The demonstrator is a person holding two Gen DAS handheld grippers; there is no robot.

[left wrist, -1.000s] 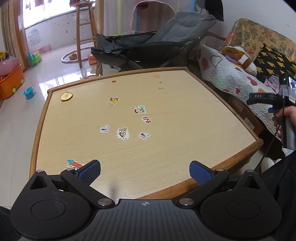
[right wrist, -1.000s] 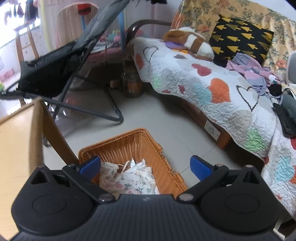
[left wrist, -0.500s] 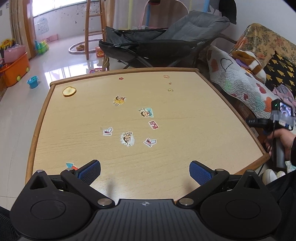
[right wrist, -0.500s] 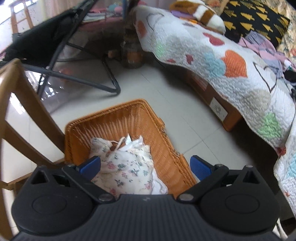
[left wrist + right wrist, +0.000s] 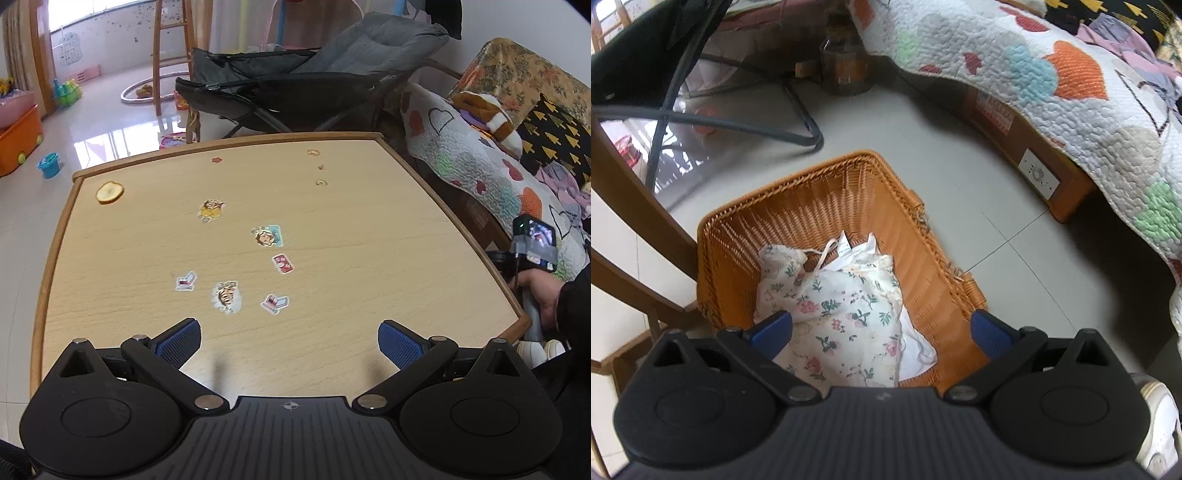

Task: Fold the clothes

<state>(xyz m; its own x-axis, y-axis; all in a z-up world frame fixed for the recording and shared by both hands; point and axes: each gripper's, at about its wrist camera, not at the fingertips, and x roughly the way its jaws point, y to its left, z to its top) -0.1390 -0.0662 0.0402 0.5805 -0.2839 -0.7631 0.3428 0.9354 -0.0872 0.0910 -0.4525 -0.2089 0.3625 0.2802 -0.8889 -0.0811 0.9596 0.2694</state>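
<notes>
A white floral garment [image 5: 846, 310] lies crumpled in an orange wicker basket [image 5: 812, 195] on the floor beside the table. My right gripper [image 5: 881, 330] is open and empty, hovering just above the garment and the basket's near side. It also shows in the left wrist view [image 5: 532, 254], held off the table's right edge. My left gripper [image 5: 290, 338] is open and empty, low over the near edge of the wooden table [image 5: 369, 229], which bears several stickers.
A table leg [image 5: 631, 206] stands left of the basket. A bed with a heart-patterned quilt [image 5: 1071, 92] runs along the right. A folding chair [image 5: 314, 88] stands behind the table. An orange toy bin [image 5: 18, 140] sits far left.
My right gripper has tilted down and moved closer over the basket, so the floral garment now fills the space between its fingers. My left gripper has moved forward over the table.
</notes>
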